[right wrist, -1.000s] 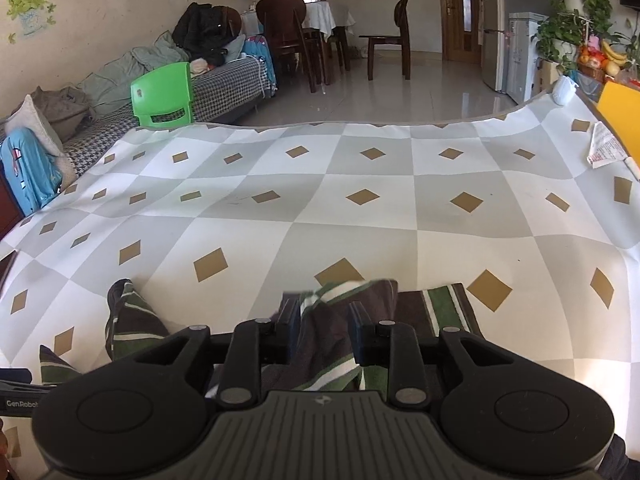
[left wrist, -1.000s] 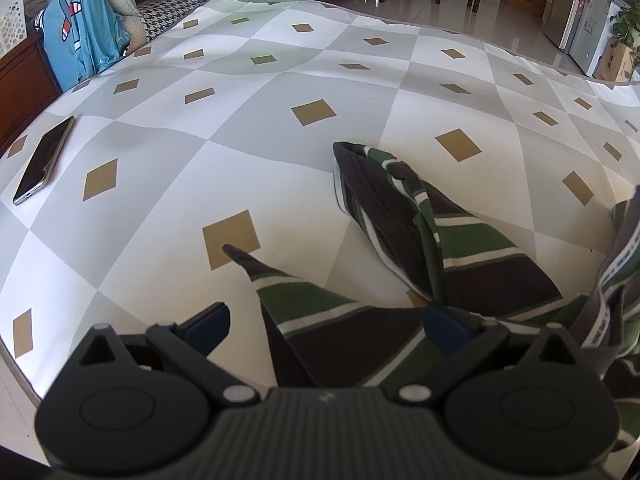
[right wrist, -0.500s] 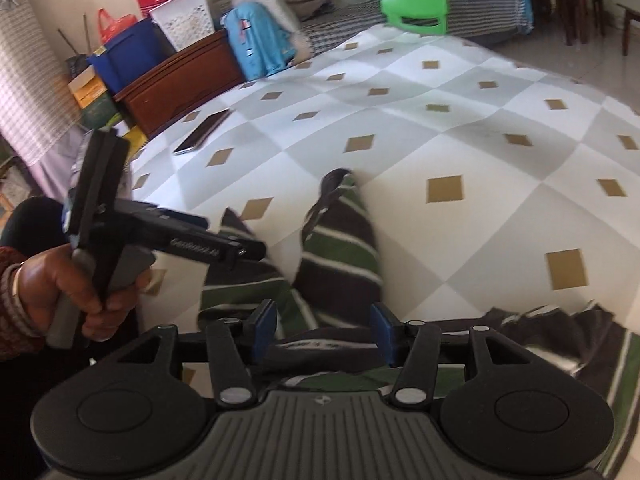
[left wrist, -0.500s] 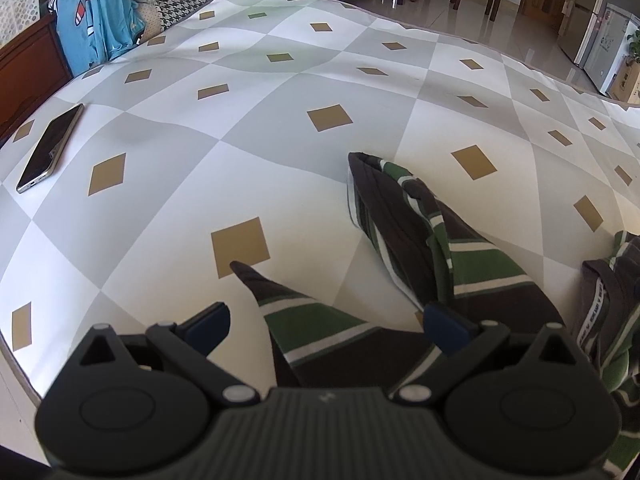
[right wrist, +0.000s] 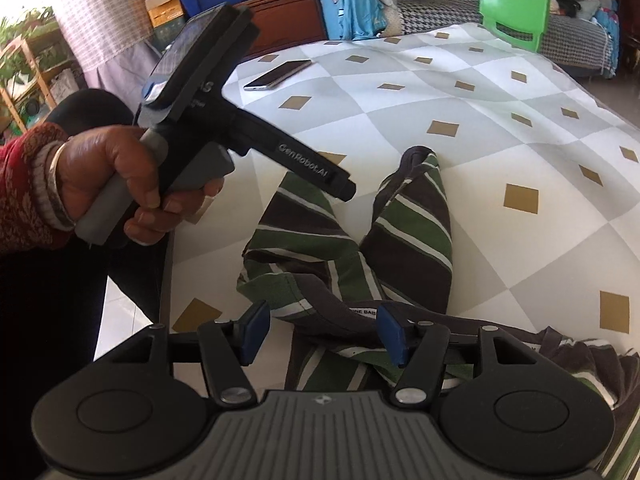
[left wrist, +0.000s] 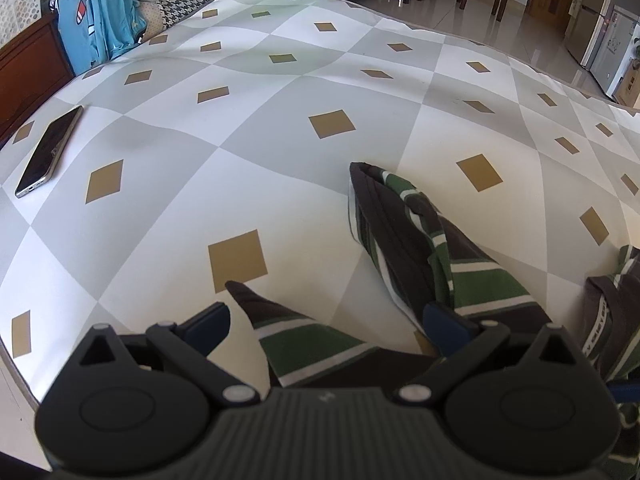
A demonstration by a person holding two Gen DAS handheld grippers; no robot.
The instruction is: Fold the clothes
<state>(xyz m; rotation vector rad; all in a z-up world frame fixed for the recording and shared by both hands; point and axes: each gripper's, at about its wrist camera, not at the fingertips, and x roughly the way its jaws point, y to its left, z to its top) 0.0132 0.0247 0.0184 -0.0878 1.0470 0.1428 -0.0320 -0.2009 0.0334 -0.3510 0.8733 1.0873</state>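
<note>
Your tabletop (left wrist: 248, 80), under its grey-and-white diamond cloth, is almost bare: only one garment lies on it, at the near edge, so you have plenty of room to fold into.

The striped trousers (right wrist: 404, 224), green, dark brown and white, lie close in front of you. Both legs run away from you and splay into a V, with bare cloth showing between them. The waistband end is bunched at the near edge, and part of it spills off to the right in loose folds. No leg is laid over the other and no crease is set, so I judge the fold barely begun. What is left is most of the job: flatten the waist, bring one leg onto the other, then fold the length down.

Your right tongs (right wrist: 322, 334) have just been opening and now stand apart over the waistband. The band passes between the blue pads, but they are not pressing on it. Your left tongs (left wrist: 326, 324) are spread wide just above the nearer leg, with its pointed hem between the pads and nothing clamped. In the right wrist view your left hand (right wrist: 120, 184) holds that tool up over the left side of the trousers.

A phone (left wrist: 50, 152) lies well apart at the far left, clear of the garment.
</note>
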